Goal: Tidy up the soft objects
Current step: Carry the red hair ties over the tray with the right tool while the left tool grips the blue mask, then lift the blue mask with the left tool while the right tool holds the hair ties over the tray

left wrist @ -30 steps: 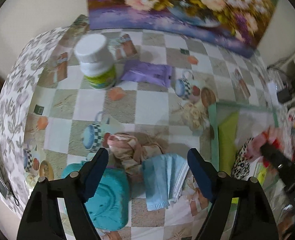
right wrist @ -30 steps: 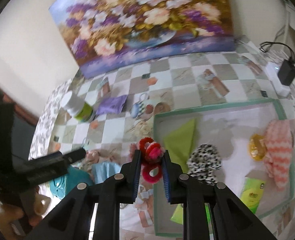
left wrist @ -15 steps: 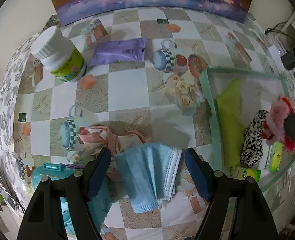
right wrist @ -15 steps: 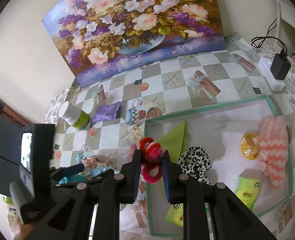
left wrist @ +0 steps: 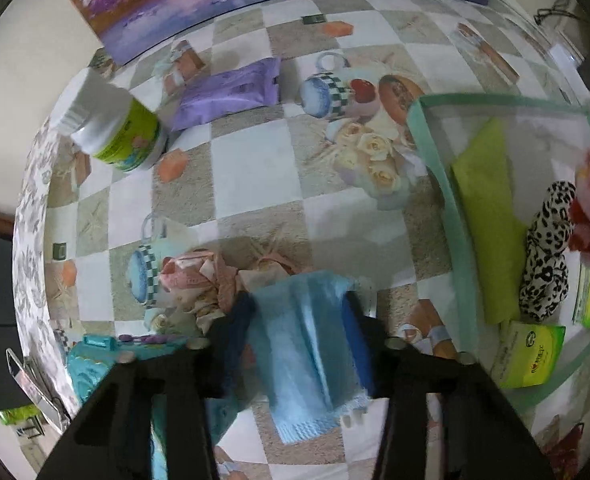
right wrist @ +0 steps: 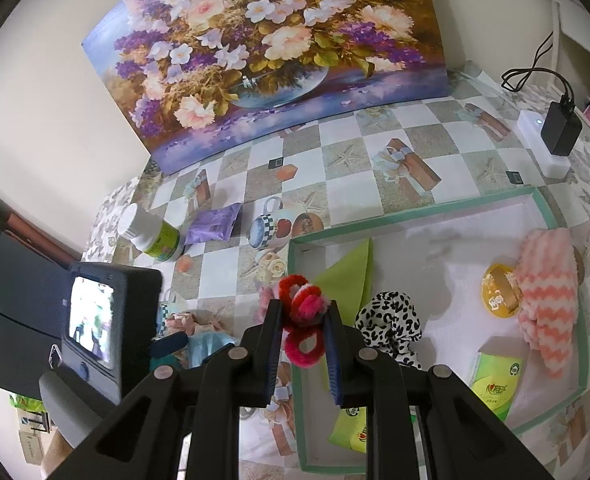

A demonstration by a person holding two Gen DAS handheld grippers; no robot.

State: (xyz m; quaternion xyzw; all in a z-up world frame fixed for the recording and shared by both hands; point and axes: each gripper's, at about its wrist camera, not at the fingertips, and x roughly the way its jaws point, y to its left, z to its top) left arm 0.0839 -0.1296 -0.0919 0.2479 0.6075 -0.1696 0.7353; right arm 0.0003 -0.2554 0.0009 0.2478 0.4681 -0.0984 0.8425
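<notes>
Two pickups overlap here: your right hand-held gripper (right wrist: 302,334) is clamped on the red-and-pink scrunchies (right wrist: 303,304) over the green-rimmed tray (right wrist: 415,210). Your left hand-held gripper (left wrist: 301,330) has dropped closer, its jaws just closing around the blue face mask (left wrist: 307,356) on the bench (left wrist: 255,168); contact is unclear. Next, pinch firmly, then lift it trayward.

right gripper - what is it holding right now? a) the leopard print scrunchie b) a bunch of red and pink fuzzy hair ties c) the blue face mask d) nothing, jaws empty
b - the right gripper is shut on the red and pink fuzzy hair ties, which bulge out between its fingers, while the leopard print scrunchie lies in the tray and the blue face mask sits between the left gripper's fingers.
</notes>
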